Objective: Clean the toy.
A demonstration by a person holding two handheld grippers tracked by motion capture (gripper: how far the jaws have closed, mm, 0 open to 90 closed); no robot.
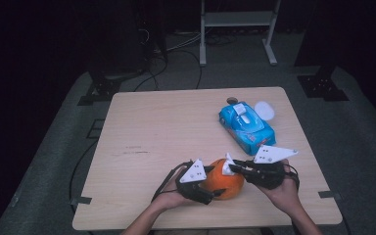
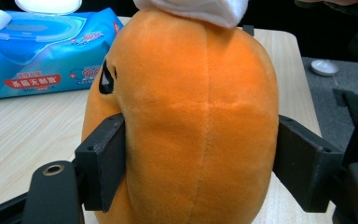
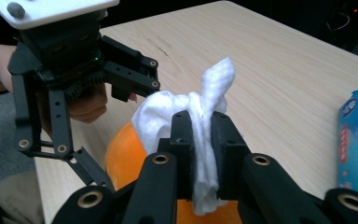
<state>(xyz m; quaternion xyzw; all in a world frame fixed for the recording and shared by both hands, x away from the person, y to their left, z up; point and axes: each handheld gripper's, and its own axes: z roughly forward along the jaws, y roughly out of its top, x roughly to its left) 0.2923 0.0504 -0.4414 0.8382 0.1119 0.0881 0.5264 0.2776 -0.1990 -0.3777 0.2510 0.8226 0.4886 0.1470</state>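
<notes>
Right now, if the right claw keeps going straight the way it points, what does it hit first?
Probably the orange plush toy just beyond the wipe it pinches; the left claw is right behind that. Depth is hard to judge.

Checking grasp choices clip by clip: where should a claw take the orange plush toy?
Across its rounded middle, from the person's side, one jaw on each flank, as the left claw brackets the orange plush toy. It stands upright, and that leaves its top free for the wipe.
</notes>
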